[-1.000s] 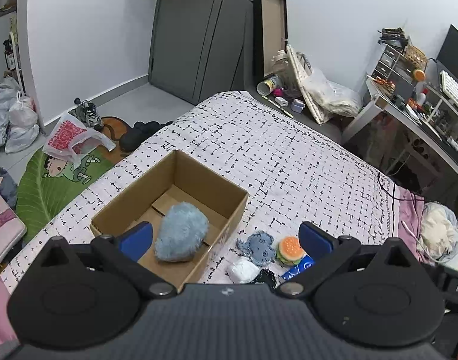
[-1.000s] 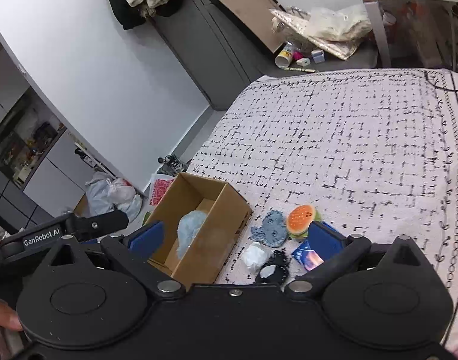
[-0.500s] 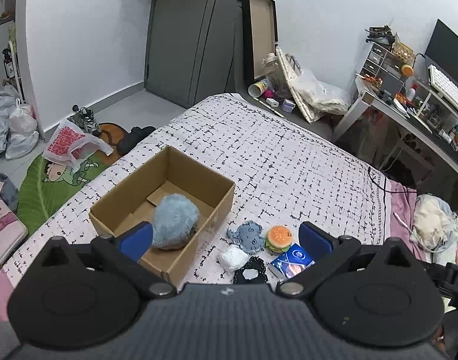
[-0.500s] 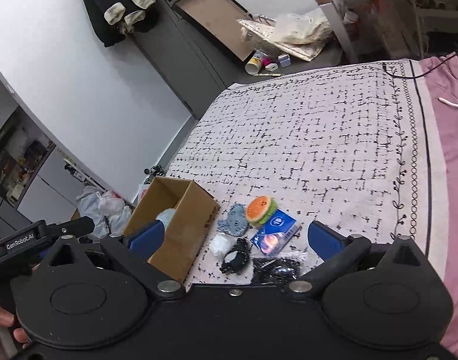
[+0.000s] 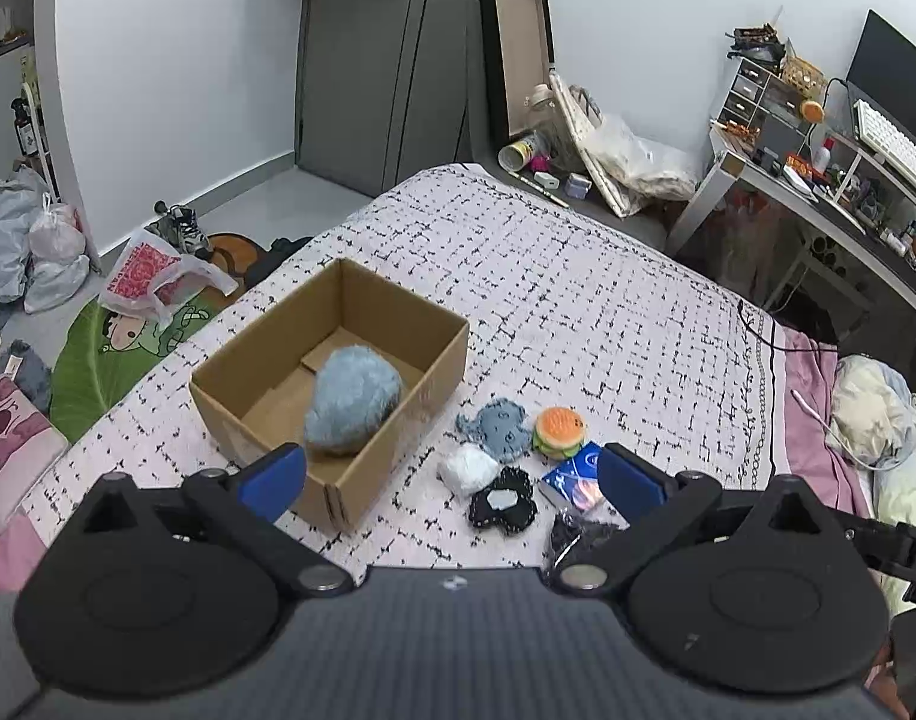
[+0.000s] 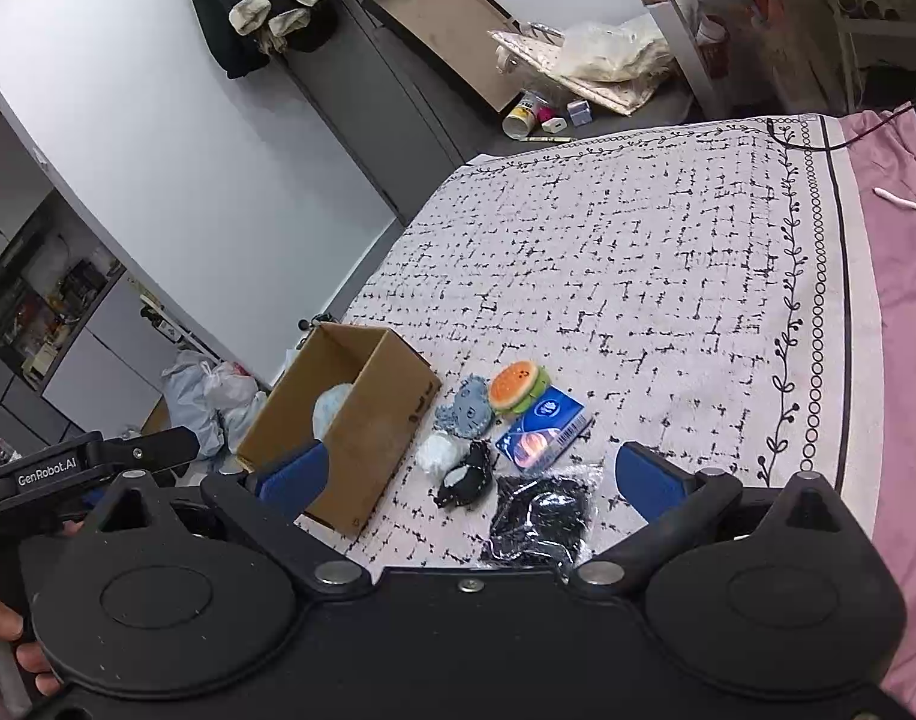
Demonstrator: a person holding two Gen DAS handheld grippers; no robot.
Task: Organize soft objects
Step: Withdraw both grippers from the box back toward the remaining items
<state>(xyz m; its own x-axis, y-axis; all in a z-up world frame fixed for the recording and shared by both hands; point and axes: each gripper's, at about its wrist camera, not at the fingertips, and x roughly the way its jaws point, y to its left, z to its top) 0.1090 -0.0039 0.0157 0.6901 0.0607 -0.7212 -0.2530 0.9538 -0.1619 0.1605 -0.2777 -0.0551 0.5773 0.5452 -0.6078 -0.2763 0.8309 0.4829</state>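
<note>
An open cardboard box point(image 5: 251, 360) point(image 6: 368, 420) stands on the patterned bed and holds a fluffy blue plush point(image 5: 351, 399) point(image 6: 332, 405). To its right lie a blue whale toy point(image 5: 498, 429) point(image 6: 466, 408), a burger plush point(image 5: 558, 431) point(image 6: 516, 385), a white soft ball point(image 5: 468, 467) point(image 6: 437, 450), a black soft toy point(image 5: 504, 501) point(image 6: 466, 480), a blue packet point(image 5: 571, 480) point(image 6: 541, 427) and a black plastic bag point(image 5: 577, 535) point(image 6: 541, 516). My left gripper point(image 5: 452, 477) is open and empty, above the box's near corner. My right gripper point(image 6: 469, 477) is open and empty, above the toys.
The bedspread point(image 5: 577, 300) point(image 6: 667, 270) stretches far behind the box. A pink sheet point(image 6: 901, 300) lies at the right. A desk point(image 5: 817, 192) stands to the right of the bed. Bags point(image 5: 26, 240) and a green mat point(image 5: 110, 354) lie on the floor at left.
Both grippers have pulled back and up from the box and toys, which look smaller now. The black plastic bag has come into view. The jaws stay open.
</note>
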